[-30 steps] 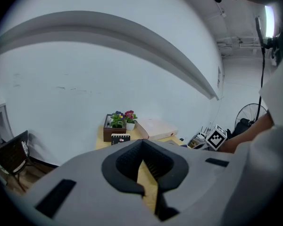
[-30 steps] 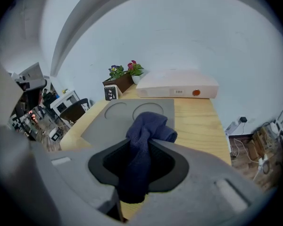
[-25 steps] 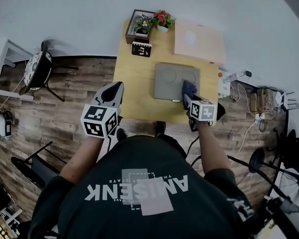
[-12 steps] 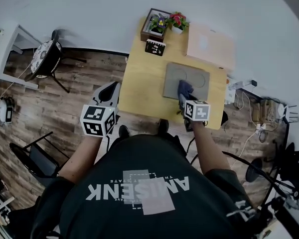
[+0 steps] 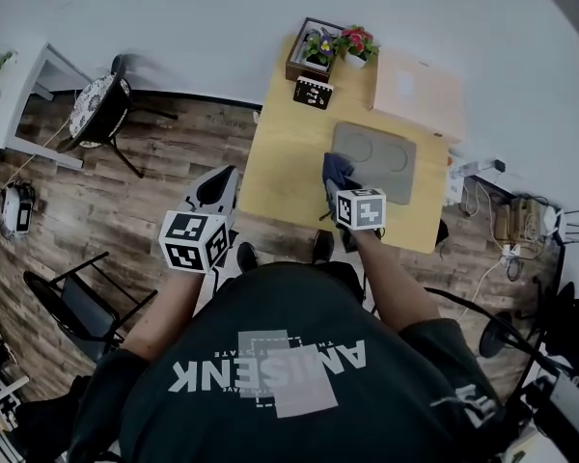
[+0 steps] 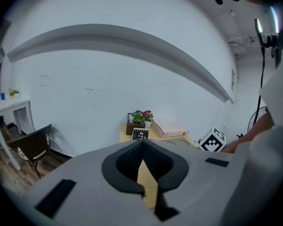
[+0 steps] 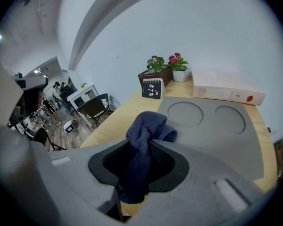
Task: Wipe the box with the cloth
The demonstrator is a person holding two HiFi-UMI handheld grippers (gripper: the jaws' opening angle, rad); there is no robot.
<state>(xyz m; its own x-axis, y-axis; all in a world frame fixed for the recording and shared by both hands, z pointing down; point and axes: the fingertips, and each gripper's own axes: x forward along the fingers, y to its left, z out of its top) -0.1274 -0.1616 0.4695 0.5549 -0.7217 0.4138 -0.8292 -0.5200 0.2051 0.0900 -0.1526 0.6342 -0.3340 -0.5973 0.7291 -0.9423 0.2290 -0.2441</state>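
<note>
The pale pink box (image 5: 420, 90) lies flat at the table's back right corner, and shows long and low (image 7: 226, 92) in the right gripper view. My right gripper (image 5: 334, 179) is shut on a dark blue cloth (image 5: 338, 169), bunched between its jaws (image 7: 148, 128). It hovers over the front left edge of a grey mat (image 5: 378, 159), well short of the box. My left gripper (image 5: 220, 183) hangs off the table's left side over the floor, shut and holding nothing (image 6: 142, 147).
The grey mat (image 7: 212, 126) has two round hollows. A planter with flowers (image 5: 323, 51) and a small black calendar (image 5: 313, 93) stand at the back left of the yellow table (image 5: 285, 162). Chairs (image 5: 101, 114) stand on the wooden floor to the left; cables lie to the right.
My right gripper has carried the cloth leftward across the grey mat, from its right half to its left edge. The left gripper has stayed beside the table.
</note>
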